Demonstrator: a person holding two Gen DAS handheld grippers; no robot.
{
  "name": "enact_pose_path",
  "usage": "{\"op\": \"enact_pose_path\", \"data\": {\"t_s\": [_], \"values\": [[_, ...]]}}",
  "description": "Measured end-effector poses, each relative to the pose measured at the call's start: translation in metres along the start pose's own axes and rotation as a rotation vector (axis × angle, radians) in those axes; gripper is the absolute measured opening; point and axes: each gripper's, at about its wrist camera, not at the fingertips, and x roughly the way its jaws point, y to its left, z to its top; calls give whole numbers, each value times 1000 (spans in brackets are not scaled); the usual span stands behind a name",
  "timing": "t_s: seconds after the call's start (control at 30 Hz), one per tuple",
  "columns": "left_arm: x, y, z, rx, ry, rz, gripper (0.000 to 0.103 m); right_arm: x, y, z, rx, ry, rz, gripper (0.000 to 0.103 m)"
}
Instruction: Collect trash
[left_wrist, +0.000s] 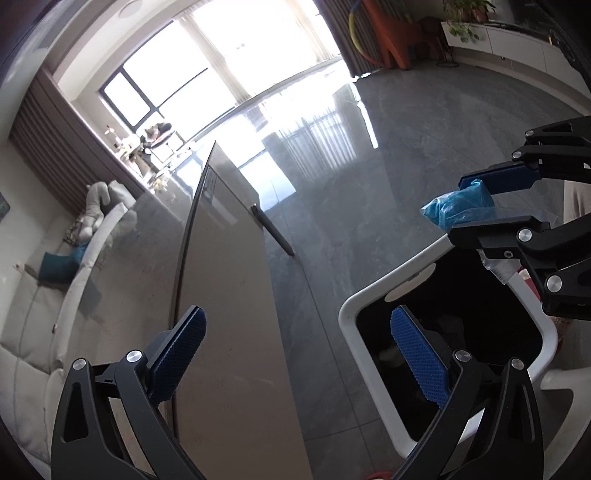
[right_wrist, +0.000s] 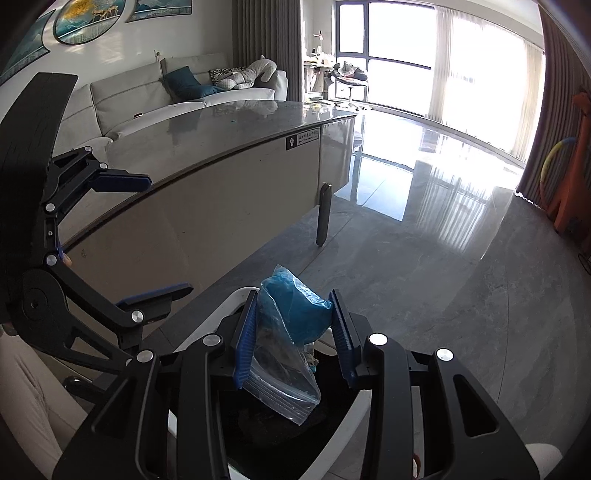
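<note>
My right gripper (right_wrist: 293, 325) is shut on a clear zip bag (right_wrist: 291, 314) with crumpled blue stuff inside. It holds the bag just above a white-rimmed trash bin (right_wrist: 236, 295) lined in black. In the left wrist view the same bag (left_wrist: 458, 206) sticks out between the right gripper's (left_wrist: 476, 206) pads, over the bin's far rim (left_wrist: 369, 295). My left gripper (left_wrist: 299, 354) stands wide open with nothing between its fingers, and one blue pad (left_wrist: 417, 362) hangs over the bin's dark mouth. The right wrist view has the left gripper (right_wrist: 147, 240) at the left, open.
A long table (right_wrist: 240, 122) with a glossy grey top and beige side panel (left_wrist: 229, 295) stands beside the bin on a dark leg (right_wrist: 323, 214). A pale sofa (right_wrist: 147, 92) lies behind it. Shiny grey floor (right_wrist: 443, 277) stretches towards the windows. An orange seat (left_wrist: 391, 29) stands far off.
</note>
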Motion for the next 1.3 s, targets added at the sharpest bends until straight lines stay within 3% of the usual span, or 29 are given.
{"op": "enact_pose_path", "data": {"t_s": [0.1,0.2,0.43,0.5,0.53,0.73,1.2,1.3], "values": [[-1,18,0,-49,-4,12,99,7,3,-4,-4,16,11,39],[-2,31,2,-96,-14,-22,99,12,8,-6,-14,30,25,39],[-3,29,1,-108,-29,-51,99,17,21,-9,-32,34,48,41],[-3,27,2,-101,-25,-54,99,16,21,-9,-33,27,69,72],[-3,26,2,-97,-24,-53,99,17,21,-10,-35,33,80,99],[-2,26,-1,-94,-18,-68,99,16,35,-12,-93,43,72,98],[1,30,-2,-114,-12,-73,99,7,33,-1,-87,0,33,98],[-1,36,-2,-144,-25,-38,99,5,35,5,-102,-13,29,98]]}}
